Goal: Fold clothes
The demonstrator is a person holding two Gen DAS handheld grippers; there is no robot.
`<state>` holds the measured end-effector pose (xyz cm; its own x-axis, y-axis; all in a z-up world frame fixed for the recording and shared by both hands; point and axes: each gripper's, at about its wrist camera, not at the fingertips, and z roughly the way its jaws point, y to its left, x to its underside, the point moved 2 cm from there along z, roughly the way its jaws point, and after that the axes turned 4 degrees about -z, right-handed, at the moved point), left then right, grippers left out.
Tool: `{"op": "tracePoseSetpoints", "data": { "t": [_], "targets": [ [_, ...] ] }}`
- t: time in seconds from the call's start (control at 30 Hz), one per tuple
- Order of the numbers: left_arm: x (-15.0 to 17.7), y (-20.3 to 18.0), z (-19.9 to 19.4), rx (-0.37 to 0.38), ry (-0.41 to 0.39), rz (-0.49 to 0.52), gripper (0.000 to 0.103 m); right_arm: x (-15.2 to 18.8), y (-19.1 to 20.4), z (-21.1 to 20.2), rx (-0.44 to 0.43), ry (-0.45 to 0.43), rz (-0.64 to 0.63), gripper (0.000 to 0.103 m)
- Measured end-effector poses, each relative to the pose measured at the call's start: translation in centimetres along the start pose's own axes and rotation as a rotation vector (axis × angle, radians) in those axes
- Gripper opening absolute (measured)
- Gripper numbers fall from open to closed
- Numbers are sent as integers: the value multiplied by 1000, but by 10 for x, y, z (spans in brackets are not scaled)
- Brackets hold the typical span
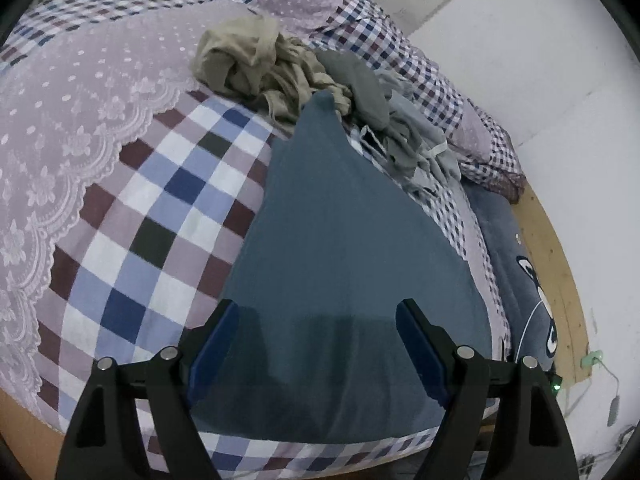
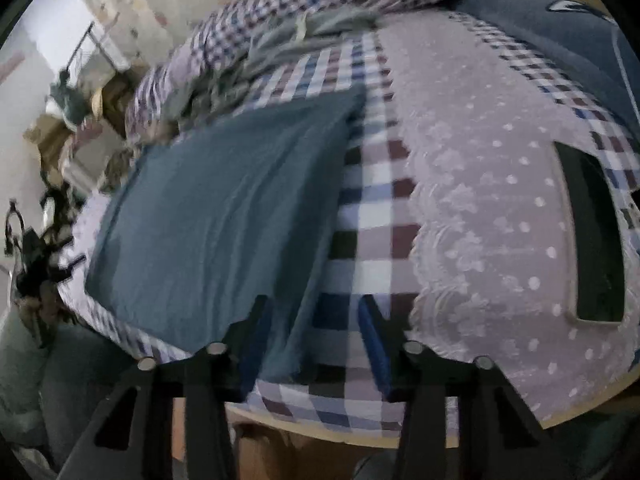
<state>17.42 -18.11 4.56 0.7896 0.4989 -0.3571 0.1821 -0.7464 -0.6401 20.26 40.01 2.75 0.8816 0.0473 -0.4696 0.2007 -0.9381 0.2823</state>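
Note:
A teal-blue garment (image 1: 332,248) lies flat on the checked bedspread (image 1: 152,216), folded into a long panel that narrows toward the far end. My left gripper (image 1: 318,320) hovers open over its near end, blue pads wide apart with nothing between them. In the right wrist view the same teal-blue garment (image 2: 224,216) lies at the left of the bed. My right gripper (image 2: 316,320) is open above the garment's near right corner, one finger over the cloth and the other over the checked bedspread (image 2: 368,216).
A heap of beige clothes (image 1: 256,64) and grey clothes (image 1: 368,96) lies beyond the garment's far tip. A dark blue cartoon blanket (image 1: 524,280) lies along the bed's right side. A black flat object (image 2: 592,232) rests on the lilac lace cover (image 2: 480,200). Cluttered furniture (image 2: 68,120) stands at the left.

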Motion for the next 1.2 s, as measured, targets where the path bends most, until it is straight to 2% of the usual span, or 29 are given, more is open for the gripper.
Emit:
{"op": "tracePoseSetpoints", "data": {
  "t": [0.03, 0.07, 0.1, 0.17, 0.23, 0.27, 0.33, 0.37, 0.5, 0.7, 0.8, 0.97, 1.07, 1.13, 1.2],
  "targets": [
    [1, 0, 2, -9, 7, 4, 84, 4, 2, 5, 2, 21, -10, 22],
    [3, 0, 2, -14, 11, 6, 84, 7, 4, 8, 1, 36, -20, 6],
    [3, 0, 2, -19, 14, 6, 84, 11, 6, 11, -1, 52, -29, 4],
    [5, 4, 0, -22, 11, 1, 84, 15, 5, 5, 17, 47, -28, 3],
    [6, 8, -4, -25, 5, -8, 84, 18, -5, -6, 28, 29, 39, 3],
    [6, 10, -5, -26, 0, -15, 84, 20, -11, -7, 84, 39, 57, 0],
    [6, 18, -10, -33, -10, -37, 84, 26, -24, -8, 209, 68, 102, 0],
    [6, 22, -13, -37, -14, -49, 84, 29, -31, -11, 218, 58, 143, 0],
    [8, 42, -25, -56, -31, -103, 84, 26, -25, -40, 215, -85, 195, 3],
    [16, 69, -40, -115, -53, -171, 84, 10, 46, -35, 41, -299, 140, 5],
    [31, 76, -40, -124, -32, -197, 84, 1, 83, -33, -50, -406, 110, 7],
    [61, 80, -37, -61, -36, -257, 84, -13, 139, -3, -114, -362, -29, 8],
    [69, 86, -36, -5, -50, -322, 84, -19, 160, 7, -160, -369, -62, 14],
    [71, 89, -35, 22, -68, -352, 78, -18, 168, 10, -190, -367, -79, 18],
    [71, 90, -33, 44, -88, -377, 64, -16, 176, 10, -212, -365, -102, 20]
  ]
}}
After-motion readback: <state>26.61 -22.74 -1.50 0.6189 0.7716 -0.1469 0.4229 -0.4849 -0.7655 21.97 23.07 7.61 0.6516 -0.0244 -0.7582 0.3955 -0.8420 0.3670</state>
